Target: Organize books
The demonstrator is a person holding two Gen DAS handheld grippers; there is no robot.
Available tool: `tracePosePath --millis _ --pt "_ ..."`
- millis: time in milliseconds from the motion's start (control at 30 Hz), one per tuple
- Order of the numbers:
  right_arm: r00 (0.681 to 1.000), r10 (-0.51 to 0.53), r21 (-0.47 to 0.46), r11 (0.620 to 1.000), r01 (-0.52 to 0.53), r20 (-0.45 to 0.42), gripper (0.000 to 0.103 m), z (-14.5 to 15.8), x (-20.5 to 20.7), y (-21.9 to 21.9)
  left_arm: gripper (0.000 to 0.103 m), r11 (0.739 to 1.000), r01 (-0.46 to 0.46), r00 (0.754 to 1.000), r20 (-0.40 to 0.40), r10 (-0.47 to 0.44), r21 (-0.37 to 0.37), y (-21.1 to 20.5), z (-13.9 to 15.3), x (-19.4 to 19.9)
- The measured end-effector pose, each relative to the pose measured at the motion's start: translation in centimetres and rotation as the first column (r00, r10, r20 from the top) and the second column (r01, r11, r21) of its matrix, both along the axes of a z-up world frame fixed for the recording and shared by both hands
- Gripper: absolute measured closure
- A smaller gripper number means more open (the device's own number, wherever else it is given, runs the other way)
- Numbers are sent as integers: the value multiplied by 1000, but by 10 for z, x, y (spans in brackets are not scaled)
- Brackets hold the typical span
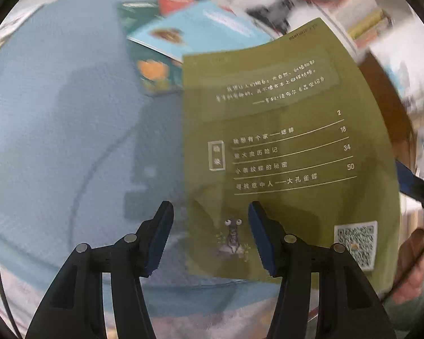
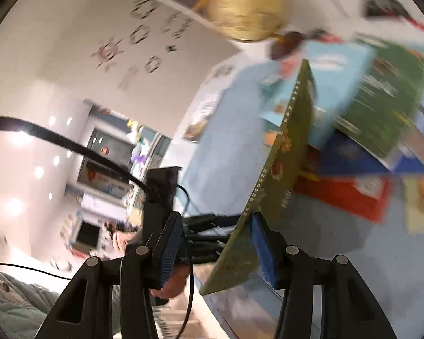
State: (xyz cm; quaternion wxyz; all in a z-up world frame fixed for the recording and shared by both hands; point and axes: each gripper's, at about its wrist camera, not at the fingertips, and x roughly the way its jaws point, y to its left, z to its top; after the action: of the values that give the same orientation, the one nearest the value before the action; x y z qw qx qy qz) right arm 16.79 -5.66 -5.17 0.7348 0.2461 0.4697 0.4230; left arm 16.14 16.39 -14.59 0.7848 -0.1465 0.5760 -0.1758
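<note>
Hand-held gripper [image 1: 210, 233] over one olive book [image 1: 282, 141].

Black tongs with blue pads

Both the left tongs [image 1: 210, 212] and the right tongs [image 2: 216, 223] have matte black angular arms, ribbed blue pads [image 1: 162, 234] on the fingers, round silver screws [image 2: 292, 250] at the pivots, and thin black cables [image 2: 189, 288] trailing behind.

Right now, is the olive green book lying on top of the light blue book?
Yes, in the left wrist view the olive green book overlaps the lower corner of the light blue book on the blue tablecloth.
</note>
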Motion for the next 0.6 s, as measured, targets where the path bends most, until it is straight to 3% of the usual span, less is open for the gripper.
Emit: tracePosePath --millis 100,200,367,467,533,600 --pt "997 65 -12 998 -65 43 53 14 8 46 51 991 -130 991 29 131 -40 46 16 -12" --pt "990 139 -38 990 -137 35 53 11 15 90 51 968 -250 966 63 251 -19 91 28 -30" --pt "976 217 -89 972 -217 -11 53 -12 7 136 51 878 -476 877 91 471 43 174 28 -67" --pt "975 216 -140 965 -221 -48 53 -34 1 140 51 840 -541 840 68 538 44 203 16 -82" --pt "983 161 -224 958 -178 -94 53 -56 4 139 51 839 -543 839 50 541 38 208 9 -86" --pt "988 101 -297 946 -132 -118 53 -72 9 136 51 853 -521 853 25 521 28 204 -2 -87"
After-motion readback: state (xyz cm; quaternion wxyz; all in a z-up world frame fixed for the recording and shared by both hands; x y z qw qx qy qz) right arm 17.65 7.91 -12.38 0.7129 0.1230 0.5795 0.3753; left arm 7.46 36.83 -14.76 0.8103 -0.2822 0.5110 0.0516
